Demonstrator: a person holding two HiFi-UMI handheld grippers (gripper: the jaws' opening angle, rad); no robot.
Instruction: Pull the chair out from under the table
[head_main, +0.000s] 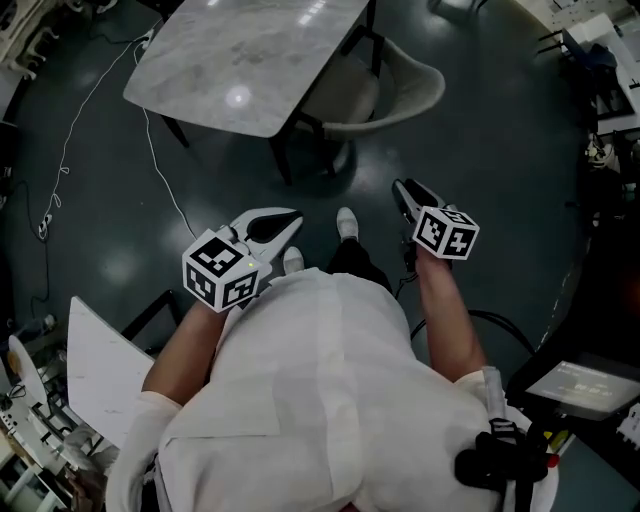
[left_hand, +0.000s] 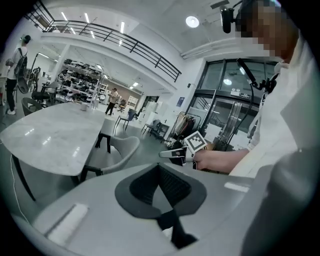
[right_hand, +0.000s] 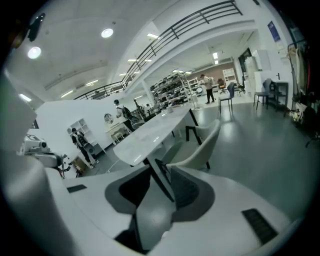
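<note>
A cream armchair (head_main: 400, 90) stands at the right side of the marble table (head_main: 250, 60), its seat partly under the top. Both grippers hang in the air in front of me, well short of the chair and touching nothing. My left gripper (head_main: 285, 228) points toward the table's dark legs, and its jaws meet at the tips with nothing in them. My right gripper (head_main: 402, 190) points toward the chair with a narrow gap between its jaws and nothing in it. The right gripper view shows the chair (right_hand: 200, 145) and table (right_hand: 155, 130) beyond the jaws. The left gripper view has the chair (left_hand: 117, 152) ahead and the right gripper (left_hand: 167, 154) alongside.
A thin white cable (head_main: 150, 140) runs over the dark floor left of the table. A white panel (head_main: 100, 370) leans at the lower left, and a screen (head_main: 585, 385) and cluttered benches sit at the right. People and other chairs (right_hand: 225, 97) stand far back in the hall.
</note>
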